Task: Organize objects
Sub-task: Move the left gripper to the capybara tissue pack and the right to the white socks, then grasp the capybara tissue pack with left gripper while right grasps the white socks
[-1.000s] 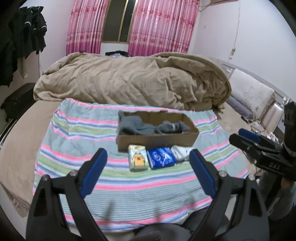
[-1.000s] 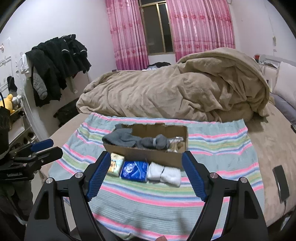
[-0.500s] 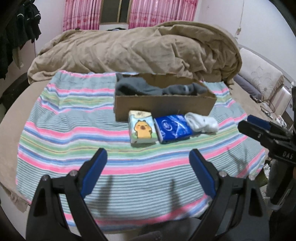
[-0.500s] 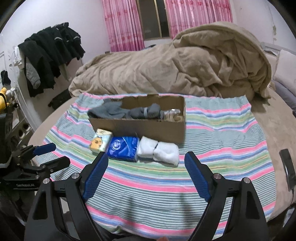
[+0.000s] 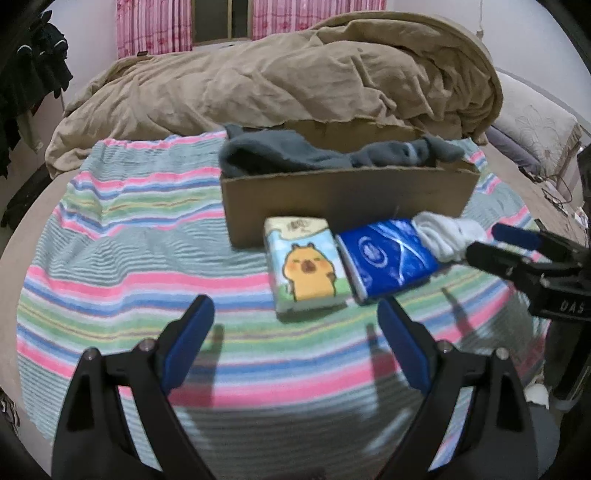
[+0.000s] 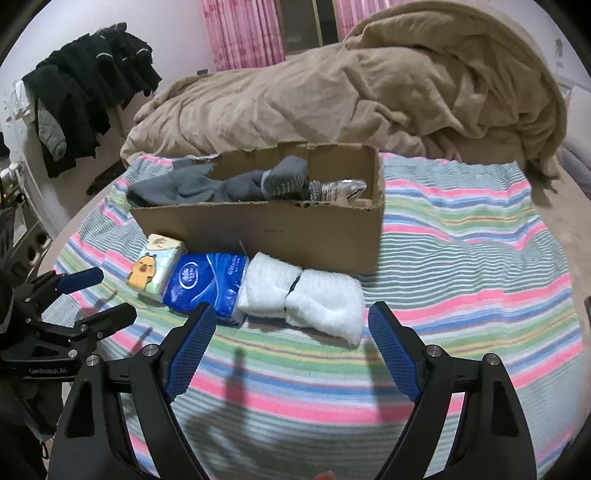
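A cardboard box (image 5: 343,199) (image 6: 280,229) holding grey socks (image 5: 295,155) (image 6: 229,182) stands on a striped towel (image 5: 129,236) (image 6: 461,258) on the bed. In front of it lie in a row a tissue pack with a capybara picture (image 5: 304,264) (image 6: 155,267), a blue tissue pack (image 5: 388,256) (image 6: 207,282) and rolled white socks (image 5: 448,234) (image 6: 306,297). My left gripper (image 5: 295,317) is open and empty, just short of the capybara pack. My right gripper (image 6: 288,325) is open and empty, just short of the white socks. Each gripper shows in the other's view, the right one (image 5: 517,247) and the left one (image 6: 92,295).
A crumpled tan duvet (image 5: 277,81) (image 6: 351,85) fills the bed behind the box. Dark clothes (image 6: 85,92) hang at the left wall. Pink curtains (image 5: 155,26) cover the window. A pillow (image 5: 535,129) lies at the right.
Both grippers have moved forward and down toward the row of items in front of the box. Both stay open and empty.
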`<state>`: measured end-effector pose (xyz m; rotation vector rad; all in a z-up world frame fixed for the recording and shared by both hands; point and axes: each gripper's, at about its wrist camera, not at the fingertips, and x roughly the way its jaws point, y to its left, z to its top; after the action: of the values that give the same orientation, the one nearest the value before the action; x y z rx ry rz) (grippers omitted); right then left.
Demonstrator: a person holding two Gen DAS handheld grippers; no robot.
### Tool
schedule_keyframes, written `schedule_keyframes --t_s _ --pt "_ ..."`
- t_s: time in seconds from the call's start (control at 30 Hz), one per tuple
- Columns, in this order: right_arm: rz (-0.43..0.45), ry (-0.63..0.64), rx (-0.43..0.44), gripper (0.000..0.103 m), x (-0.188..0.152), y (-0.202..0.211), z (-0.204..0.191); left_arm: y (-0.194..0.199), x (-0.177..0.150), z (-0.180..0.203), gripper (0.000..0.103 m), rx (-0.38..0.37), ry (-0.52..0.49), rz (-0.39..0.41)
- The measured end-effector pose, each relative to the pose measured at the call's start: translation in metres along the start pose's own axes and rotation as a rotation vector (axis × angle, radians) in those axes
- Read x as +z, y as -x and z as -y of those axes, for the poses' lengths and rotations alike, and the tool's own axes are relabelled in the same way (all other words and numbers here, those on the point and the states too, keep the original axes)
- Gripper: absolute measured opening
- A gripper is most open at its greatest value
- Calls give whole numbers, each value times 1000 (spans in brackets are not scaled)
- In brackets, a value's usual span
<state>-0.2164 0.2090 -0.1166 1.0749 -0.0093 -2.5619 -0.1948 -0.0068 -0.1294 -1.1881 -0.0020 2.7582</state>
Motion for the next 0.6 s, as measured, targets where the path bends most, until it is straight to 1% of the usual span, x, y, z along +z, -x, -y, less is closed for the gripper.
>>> schedule_keyframes --t_s 0.23,0.33,0.4,0.43,0.47,0.5,0.53,0.6 --pt "-18 -17 2 87 6 -25 8 -23 8 -1 91 -13 8 0" --pt "-27 -32 26 87 7 -33 11 -31 9 -2 89 -23 10 -6" --pt "-45 -40 38 87 8 -41 11 -35 9 -3 76 -43 18 -11" --pt "-52 -42 39 87 7 -44 11 -35 9 -3 73 -49 19 -10" --pt "-55 -44 40 87 7 -47 11 -35 9 -3 68 -53 18 -5" --pt "-54 -50 45 87 7 -48 12 -35 9 -2 61 -59 16 -2" --pt "-49 -60 52 86 6 -47 14 -34 8 -2 57 -64 12 -1" --pt "-43 -68 60 81 7 -45 16 -31 7 0 53 -62 4 6"
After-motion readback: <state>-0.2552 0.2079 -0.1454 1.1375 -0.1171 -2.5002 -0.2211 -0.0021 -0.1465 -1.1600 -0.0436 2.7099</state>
